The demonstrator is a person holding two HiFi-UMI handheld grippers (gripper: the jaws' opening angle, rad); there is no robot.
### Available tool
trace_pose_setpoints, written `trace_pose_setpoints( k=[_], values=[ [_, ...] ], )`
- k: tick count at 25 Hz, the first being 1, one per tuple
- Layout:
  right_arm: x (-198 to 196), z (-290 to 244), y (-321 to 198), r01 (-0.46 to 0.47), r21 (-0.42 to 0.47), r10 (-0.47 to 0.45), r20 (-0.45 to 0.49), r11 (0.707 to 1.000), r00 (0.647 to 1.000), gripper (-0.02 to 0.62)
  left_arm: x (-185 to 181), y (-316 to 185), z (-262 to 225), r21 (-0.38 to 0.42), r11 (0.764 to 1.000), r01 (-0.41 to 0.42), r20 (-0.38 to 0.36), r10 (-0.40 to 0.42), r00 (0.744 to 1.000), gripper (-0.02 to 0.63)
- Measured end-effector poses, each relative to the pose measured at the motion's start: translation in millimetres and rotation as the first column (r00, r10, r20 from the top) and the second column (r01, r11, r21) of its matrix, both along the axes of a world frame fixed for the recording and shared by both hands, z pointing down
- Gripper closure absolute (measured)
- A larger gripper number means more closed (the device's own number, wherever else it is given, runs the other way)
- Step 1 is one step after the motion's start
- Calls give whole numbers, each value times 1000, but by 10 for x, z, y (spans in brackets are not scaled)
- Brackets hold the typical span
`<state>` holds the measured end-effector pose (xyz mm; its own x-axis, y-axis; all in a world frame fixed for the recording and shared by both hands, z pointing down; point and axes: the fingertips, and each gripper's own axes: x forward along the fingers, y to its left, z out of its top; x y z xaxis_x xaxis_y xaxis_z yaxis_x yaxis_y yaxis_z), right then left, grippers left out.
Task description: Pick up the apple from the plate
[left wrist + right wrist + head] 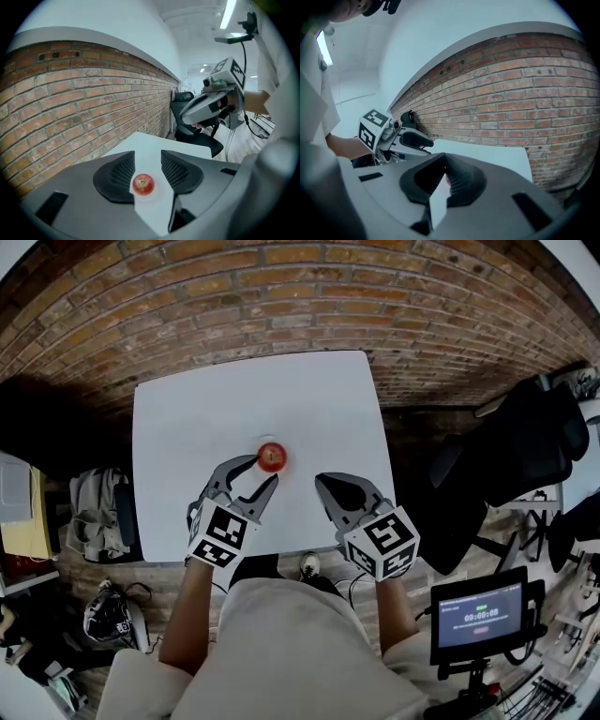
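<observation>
A red apple sits on a small white plate near the middle of the white table. My left gripper is open just short of it, one finger on each side of the apple's near-left edge, and touches nothing. In the left gripper view the apple shows in the gap between the open jaws of the left gripper, low down and a little beyond them. My right gripper hovers to the apple's right, shut and empty. In its own view the right gripper leaves only a thin slit.
A brick wall runs along the table's far edge. A black chair stands at the right and a small screen on a stand at the lower right. Bags and a helmet lie on the floor at the left.
</observation>
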<state>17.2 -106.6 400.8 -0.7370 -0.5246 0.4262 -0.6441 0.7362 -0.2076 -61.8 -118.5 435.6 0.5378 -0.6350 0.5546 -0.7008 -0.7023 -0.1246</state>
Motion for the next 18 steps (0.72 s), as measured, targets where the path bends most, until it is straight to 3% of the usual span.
trace_pose_setpoints(
  k=[13,18],
  values=[
    [-62,360,-117,-11,-89,6,-54,996,998,594,5,-228,369,-80,994,-73,14,75,997,430],
    [-103,454,-123,-9,-112,2,-64,994,998,594,17,-224,556,-135,985,-112,8,114,993,385]
  ],
)
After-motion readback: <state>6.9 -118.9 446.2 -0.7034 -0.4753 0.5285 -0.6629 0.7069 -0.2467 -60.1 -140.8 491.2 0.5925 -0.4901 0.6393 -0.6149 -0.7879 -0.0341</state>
